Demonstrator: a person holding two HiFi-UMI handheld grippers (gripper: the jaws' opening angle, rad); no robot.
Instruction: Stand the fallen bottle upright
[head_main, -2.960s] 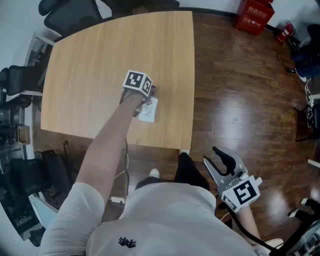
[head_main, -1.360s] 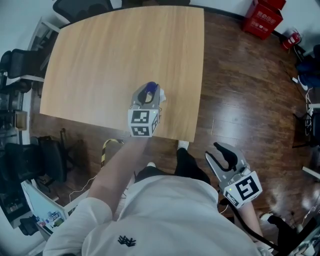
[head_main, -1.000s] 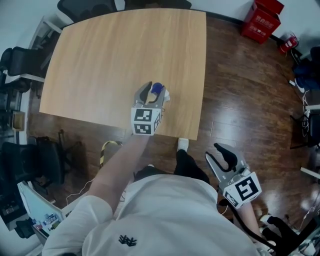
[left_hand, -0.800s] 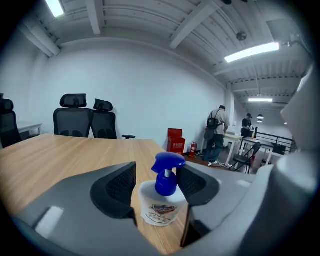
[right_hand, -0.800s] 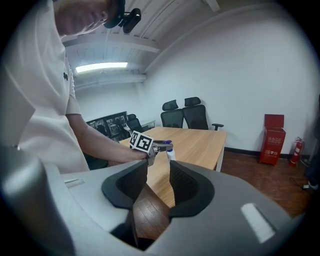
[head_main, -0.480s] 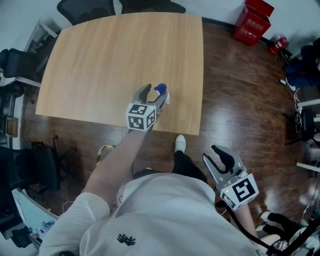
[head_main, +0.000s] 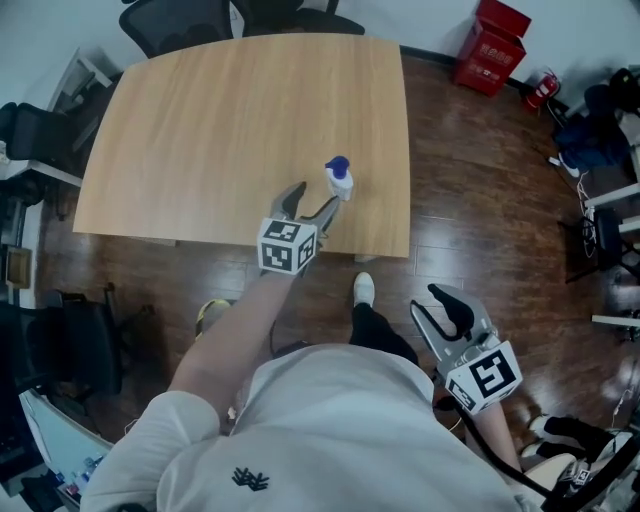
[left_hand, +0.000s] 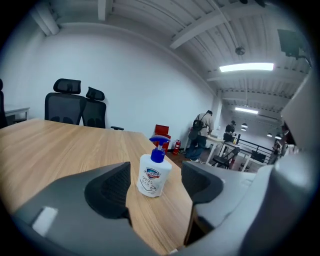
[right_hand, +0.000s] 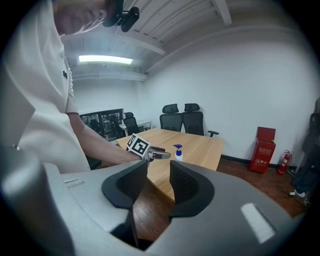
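Note:
The white pump bottle (head_main: 340, 182) with a blue top stands upright on the wooden table (head_main: 220, 120), near its front right corner. My left gripper (head_main: 314, 200) hovers just short of it, and its jaws are opening with nothing between them. In the left gripper view the bottle (left_hand: 152, 175) stands free a little beyond the jaw tips, touching neither. My right gripper (head_main: 424, 306) hangs open and empty over the floor at the lower right. From the right gripper view the bottle (right_hand: 178, 153) shows small on the table, beside the left gripper (right_hand: 159, 155).
Black office chairs (head_main: 230, 15) stand at the table's far edge. A red crate (head_main: 488, 45) sits on the dark wooden floor at the back right. The person's shoe (head_main: 363, 290) is just below the table's front edge. People (left_hand: 200, 132) stand far off in the room.
The left gripper has opened, let go of the bottle and drawn back toward the person. The bottle now stands upright alone. The right gripper has hardly shifted.

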